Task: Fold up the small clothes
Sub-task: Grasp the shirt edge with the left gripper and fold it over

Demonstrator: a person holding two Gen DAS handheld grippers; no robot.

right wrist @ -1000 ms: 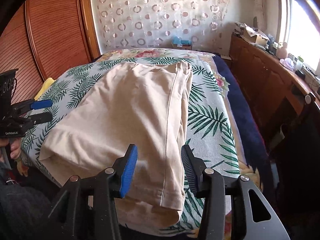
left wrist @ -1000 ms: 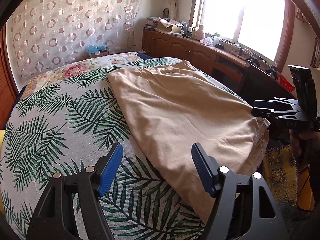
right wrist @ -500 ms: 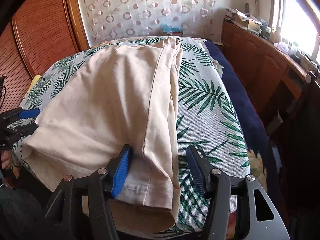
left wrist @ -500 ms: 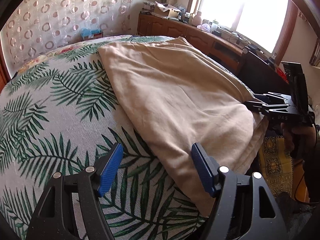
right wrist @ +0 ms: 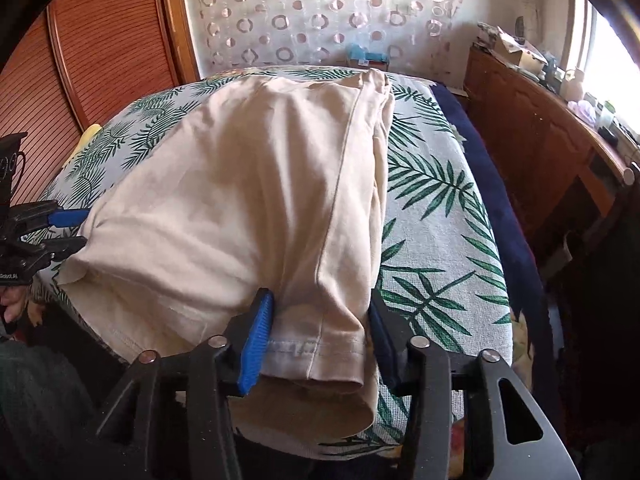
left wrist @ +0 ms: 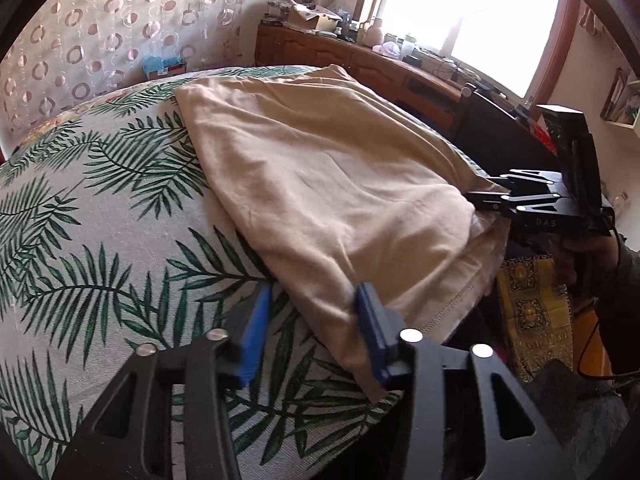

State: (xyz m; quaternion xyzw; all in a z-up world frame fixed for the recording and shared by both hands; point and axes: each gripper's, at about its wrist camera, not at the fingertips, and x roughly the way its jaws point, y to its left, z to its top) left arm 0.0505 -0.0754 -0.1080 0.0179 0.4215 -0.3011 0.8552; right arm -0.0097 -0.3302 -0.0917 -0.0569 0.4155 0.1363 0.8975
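One beige cotton garment (right wrist: 256, 208) lies on one palm-leaf-printed bedspread (right wrist: 436, 216); two black, blue-padded grippers (left wrist: 310, 334) (right wrist: 320, 332).

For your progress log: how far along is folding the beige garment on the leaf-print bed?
Done: the beige cotton garment lies flat on the leaf-print bedspread. In hand: left gripper and right gripper are closing around its near corners. Left: lifting and folding it over.
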